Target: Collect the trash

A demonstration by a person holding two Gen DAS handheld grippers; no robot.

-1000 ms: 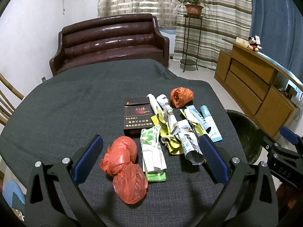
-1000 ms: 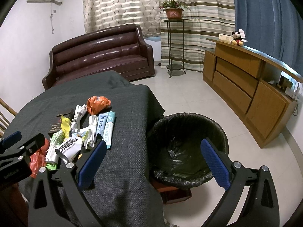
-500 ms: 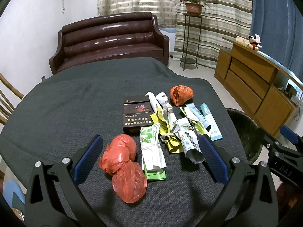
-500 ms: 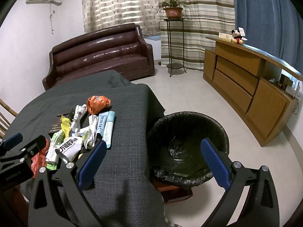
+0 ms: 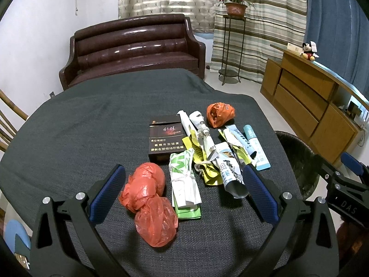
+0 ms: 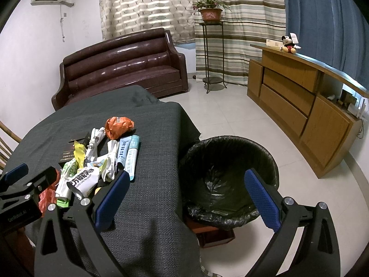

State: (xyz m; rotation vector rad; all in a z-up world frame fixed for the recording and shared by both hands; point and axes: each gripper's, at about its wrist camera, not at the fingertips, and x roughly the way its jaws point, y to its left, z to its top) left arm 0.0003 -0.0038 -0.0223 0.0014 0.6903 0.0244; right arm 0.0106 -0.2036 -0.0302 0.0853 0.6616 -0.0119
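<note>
Collecting looks barely begun: the trash pile (image 5: 203, 157) lies whole on the desk (image 5: 80, 127), and the bin (image 6: 230, 173) at its right shows only its liner. The left hand-held gripper (image 5: 184, 194) and right hand-held gripper (image 6: 186, 198) hover spread, empty.
</note>
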